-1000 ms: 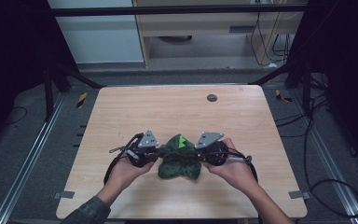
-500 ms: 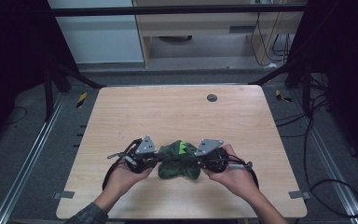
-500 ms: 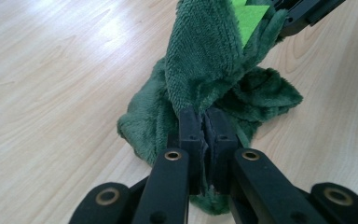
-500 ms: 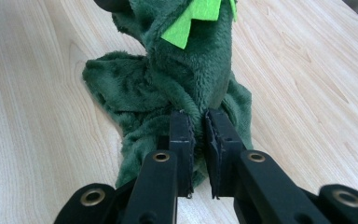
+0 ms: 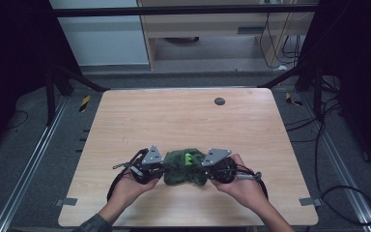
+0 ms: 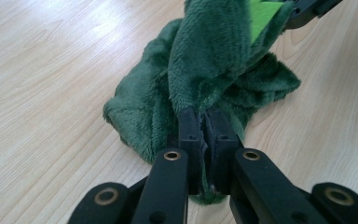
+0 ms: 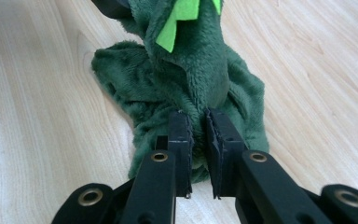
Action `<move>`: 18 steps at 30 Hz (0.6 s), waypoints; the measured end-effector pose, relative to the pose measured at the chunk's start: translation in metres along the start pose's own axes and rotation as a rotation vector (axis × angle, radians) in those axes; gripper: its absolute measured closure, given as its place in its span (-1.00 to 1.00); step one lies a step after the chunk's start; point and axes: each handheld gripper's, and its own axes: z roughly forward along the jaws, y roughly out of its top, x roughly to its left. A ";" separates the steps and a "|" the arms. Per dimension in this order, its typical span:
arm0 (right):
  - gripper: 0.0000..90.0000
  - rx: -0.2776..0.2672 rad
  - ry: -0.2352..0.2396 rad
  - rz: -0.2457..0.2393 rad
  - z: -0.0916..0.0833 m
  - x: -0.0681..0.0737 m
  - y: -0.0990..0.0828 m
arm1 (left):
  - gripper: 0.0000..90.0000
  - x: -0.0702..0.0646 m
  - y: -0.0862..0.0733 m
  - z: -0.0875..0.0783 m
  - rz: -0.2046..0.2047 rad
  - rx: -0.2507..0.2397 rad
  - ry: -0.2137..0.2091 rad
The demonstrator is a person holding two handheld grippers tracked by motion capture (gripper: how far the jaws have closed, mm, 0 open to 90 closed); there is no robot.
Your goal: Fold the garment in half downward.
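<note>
From above I see the plush (image 5: 185,168) near the desk (image 5: 183,121) front edge, between both grippers; close up, its lime felt shows. My left gripper (image 6: 203,122) and right gripper (image 7: 196,122) each pinch green fabric, nearly closed. Since earlier, the plush has moved nearer the front edge.

Light wooden table (image 5: 183,121); green plush cloth (image 5: 183,171) near front edge; dark disc (image 5: 219,101) far back.
</note>
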 end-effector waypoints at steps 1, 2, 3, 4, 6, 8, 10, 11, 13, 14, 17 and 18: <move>0.78 0.002 -0.002 0.001 0.000 0.001 -0.001 | 0.91 -0.001 -0.002 0.000 -0.006 -0.004 0.001; 0.78 0.000 -0.001 0.003 0.001 0.002 -0.002 | 0.91 -0.001 -0.003 0.001 -0.008 -0.005 0.001; 0.78 0.002 0.000 0.002 0.001 0.002 -0.002 | 0.91 -0.001 -0.004 0.001 -0.011 -0.006 -0.001; 0.77 0.002 -0.001 0.003 0.001 0.003 -0.003 | 0.91 -0.001 -0.005 0.001 -0.010 -0.003 0.000; 0.77 0.002 -0.001 0.003 0.001 0.005 -0.004 | 0.91 -0.003 -0.007 0.002 -0.011 0.001 0.000; 0.77 0.000 0.000 0.005 0.000 0.006 -0.005 | 0.91 -0.004 -0.009 0.003 -0.010 0.005 -0.002; 0.77 -0.004 0.003 0.004 0.000 0.008 -0.006 | 0.91 -0.005 -0.010 0.004 -0.007 0.007 -0.001; 0.77 -0.003 -0.002 0.004 0.000 0.009 -0.007 | 0.91 -0.006 -0.010 0.004 -0.007 0.005 -0.001; 0.76 -0.004 -0.001 0.002 0.000 0.010 -0.007 | 0.91 -0.007 -0.009 0.004 -0.005 0.002 -0.002; 0.76 -0.004 -0.003 0.004 0.000 0.011 -0.007 | 0.91 -0.008 -0.009 0.003 -0.004 -0.001 0.001; 0.75 -0.004 -0.002 0.000 0.000 0.012 -0.007 | 0.91 -0.009 -0.008 0.002 0.003 -0.005 0.007; 0.75 -0.004 -0.002 -0.001 0.000 0.012 -0.008 | 0.91 -0.009 -0.008 0.002 0.007 -0.005 0.012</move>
